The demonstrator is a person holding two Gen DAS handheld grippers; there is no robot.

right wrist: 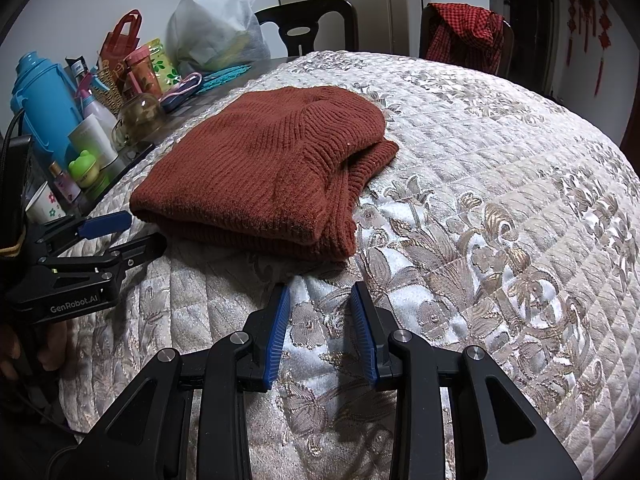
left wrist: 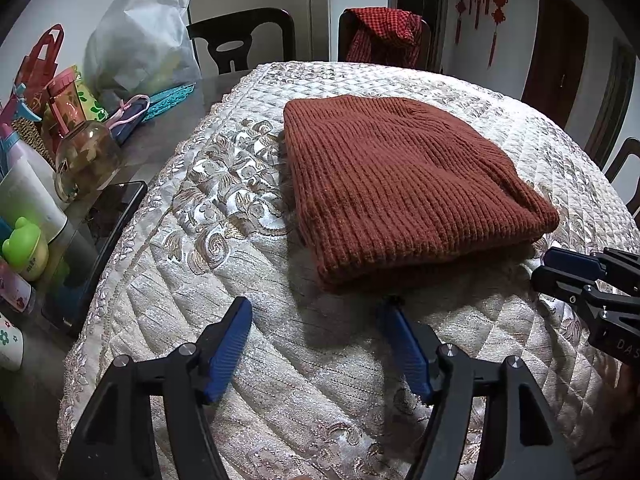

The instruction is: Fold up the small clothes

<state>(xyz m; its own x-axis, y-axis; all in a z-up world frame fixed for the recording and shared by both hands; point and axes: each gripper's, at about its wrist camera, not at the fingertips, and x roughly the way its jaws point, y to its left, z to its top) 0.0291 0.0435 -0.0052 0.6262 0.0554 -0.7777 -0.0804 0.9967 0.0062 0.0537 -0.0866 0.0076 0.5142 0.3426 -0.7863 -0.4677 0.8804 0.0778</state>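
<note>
Left wrist view: the left tongs (left wrist: 316, 316) are hovering with jaws spread wide, nothing between them, just short of the near edge of the folded rust-brown knit sweater (left wrist: 400, 184). The sweater is lying flat on the quilted cover (left wrist: 224, 216) draped over the counter. The right tongs (left wrist: 560, 268) are poking in at the right, just beside the sweater's near right corner.

Right wrist view: the right tongs (right wrist: 320, 300) are standing partly spread over bare quilt, pinching nothing. The sweater (right wrist: 256, 168) is sitting far-left of them. The left tongs (right wrist: 132, 232) are reaching in from the left, apart from the sweater's near edge. Bottles and bags (right wrist: 120, 80) are crowding the far left.
</note>
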